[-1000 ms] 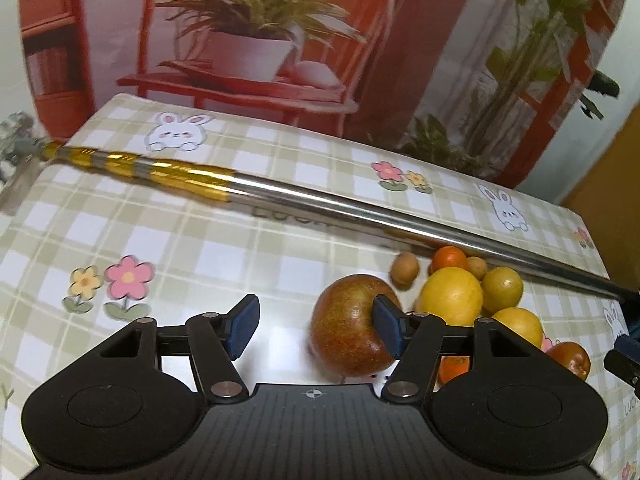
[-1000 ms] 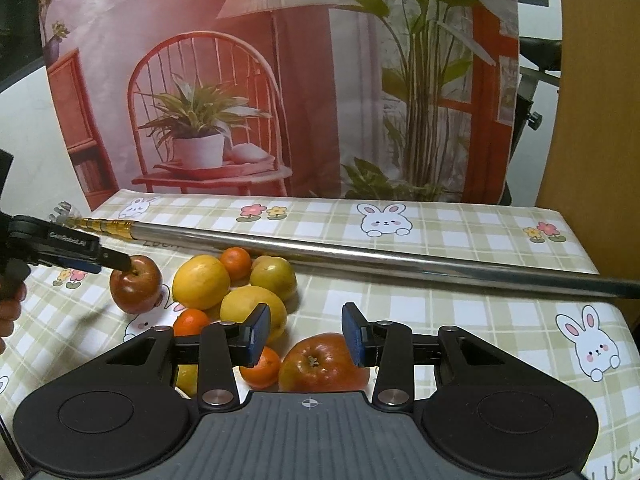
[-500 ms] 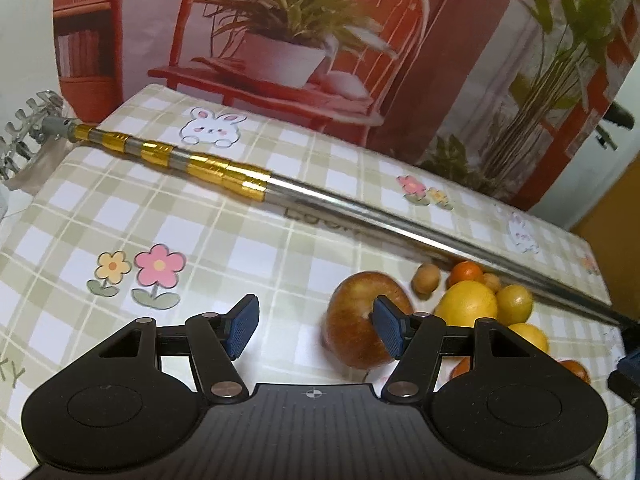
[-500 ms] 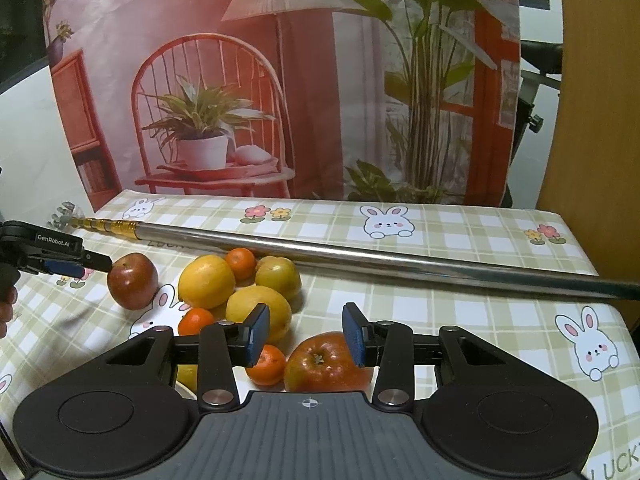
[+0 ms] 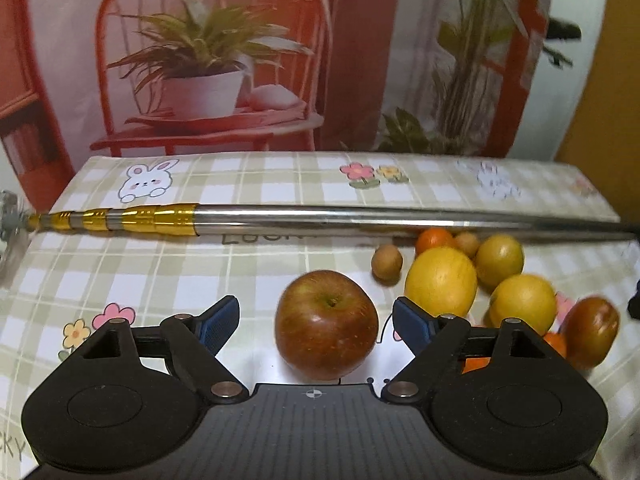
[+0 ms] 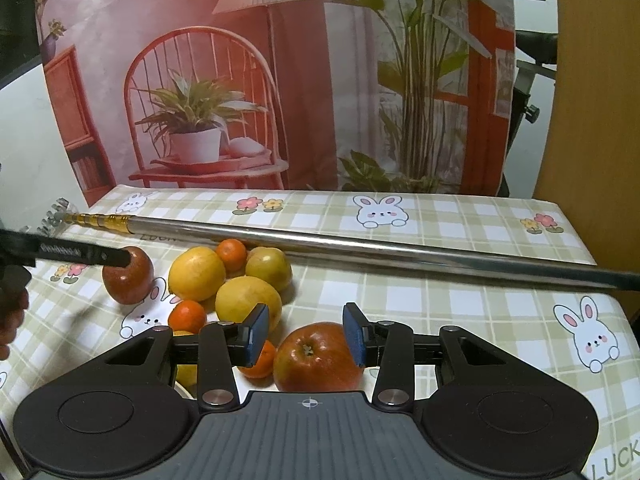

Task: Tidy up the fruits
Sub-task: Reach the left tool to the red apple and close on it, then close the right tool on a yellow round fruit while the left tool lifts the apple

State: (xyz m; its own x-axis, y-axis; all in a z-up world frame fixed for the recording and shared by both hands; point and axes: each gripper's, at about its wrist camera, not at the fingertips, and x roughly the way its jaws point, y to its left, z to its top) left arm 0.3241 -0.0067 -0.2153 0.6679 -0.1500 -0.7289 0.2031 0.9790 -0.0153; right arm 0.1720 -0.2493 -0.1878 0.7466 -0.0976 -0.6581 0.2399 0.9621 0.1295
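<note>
We are looking first at what is nearest. In the left wrist view, our left gripper is standing wide open, and its jaws have just been opening. A red apple is sitting on the counter between the two blue fingers, about in the middle, with a clear gap on each side, so nothing is pressing on it. It is resting upright, stem hollow facing up. It is round, so no long axis is deciding the approach; only the centring matters.

In the right wrist view, our right gripper is much narrower. A second red apple is lying low between its fingers. The far finger seems to be close against the apple's side, the other one shows a gap, so we cannot tell if it is really gripping.

A little farther, toward the right edge of the counter as the left camera sees it, the pile of yellow fruits and small oranges is gathering, just beside the first apple but not touching it. A small brown fruit is lying between them, apart.

Farthest, a long metal pole is crossing the counter near its back edge, behind all the fruits.

We judge the left hand is the nearer one for the lone apple: either closing on it again or drawing back.
</note>
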